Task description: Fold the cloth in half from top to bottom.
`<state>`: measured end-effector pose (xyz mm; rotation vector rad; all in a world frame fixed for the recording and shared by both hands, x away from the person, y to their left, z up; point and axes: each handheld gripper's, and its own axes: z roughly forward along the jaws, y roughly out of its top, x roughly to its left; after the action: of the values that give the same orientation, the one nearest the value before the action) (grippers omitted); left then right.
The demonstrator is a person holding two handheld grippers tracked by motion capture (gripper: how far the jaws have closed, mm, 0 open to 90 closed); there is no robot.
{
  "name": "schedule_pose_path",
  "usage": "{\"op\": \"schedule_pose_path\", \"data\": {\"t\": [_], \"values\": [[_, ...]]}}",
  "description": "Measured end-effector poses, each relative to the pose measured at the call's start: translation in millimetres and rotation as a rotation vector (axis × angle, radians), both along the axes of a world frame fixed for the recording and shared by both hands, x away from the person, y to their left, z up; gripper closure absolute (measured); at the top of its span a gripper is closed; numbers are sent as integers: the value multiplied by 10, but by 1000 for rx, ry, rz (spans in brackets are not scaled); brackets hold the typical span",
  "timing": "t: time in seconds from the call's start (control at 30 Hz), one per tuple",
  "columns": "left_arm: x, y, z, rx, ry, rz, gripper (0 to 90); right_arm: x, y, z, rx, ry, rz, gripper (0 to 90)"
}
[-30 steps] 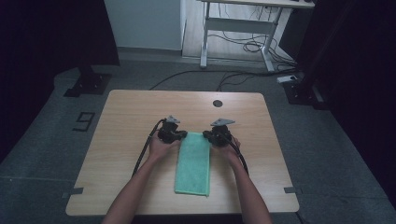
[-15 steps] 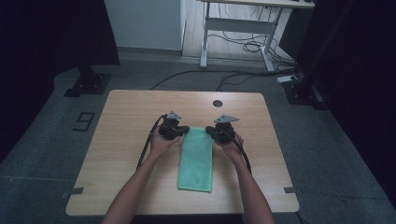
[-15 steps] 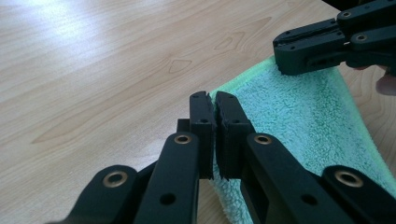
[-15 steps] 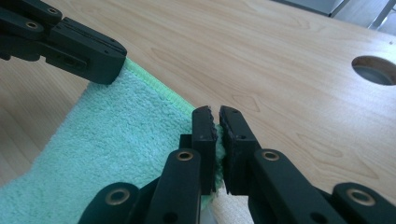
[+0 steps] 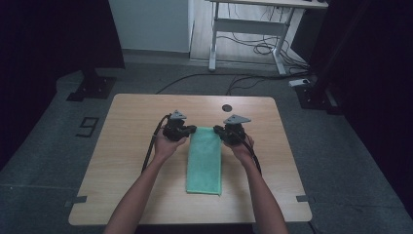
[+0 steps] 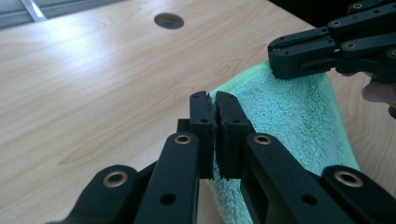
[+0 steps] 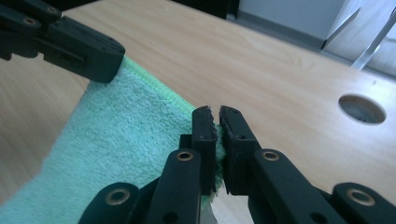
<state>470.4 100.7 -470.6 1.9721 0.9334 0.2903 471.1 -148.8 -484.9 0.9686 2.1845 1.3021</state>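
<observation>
Towel (image 5: 204,160) of mint-green terry lies folded into a long narrow strip on the wooden table (image 5: 122,161), and you hold its far end with both grippers.

Your left gripper (image 5: 187,130) pinches the far left corner, jaws closed on the stitched hem, as the left gripper view (image 6: 214,122) shows. Your right gripper (image 5: 220,130) clamps the far right corner the same way, seen close in the right gripper view (image 7: 217,133). The strip runs from between the two tools back toward you, flat on the tabletop between your forearms. A round cable hole (image 5: 226,107) sits just beyond the towel's far end.
</observation>
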Motion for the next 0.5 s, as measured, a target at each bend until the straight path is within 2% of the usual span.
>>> {"op": "schedule_pose_path", "data": {"t": [0.1,0.13,0.23,0.3,0.37,0.5], "values": [[-2,-2,-11,5,0,-4,863,3,-8,-1,13,1,2,846],[-4,-18,-36,10,4,-5,863,9,-18,-43,11,21,2,846],[-2,-31,-53,17,8,-7,864,20,-23,-83,9,38,0,846],[15,-30,-37,14,2,-3,864,28,-26,-78,12,35,0,847],[43,-23,12,12,-4,-3,863,40,-27,-47,18,20,1,847],[86,-30,172,15,-46,4,864,90,-35,92,35,-9,-5,847]]}}
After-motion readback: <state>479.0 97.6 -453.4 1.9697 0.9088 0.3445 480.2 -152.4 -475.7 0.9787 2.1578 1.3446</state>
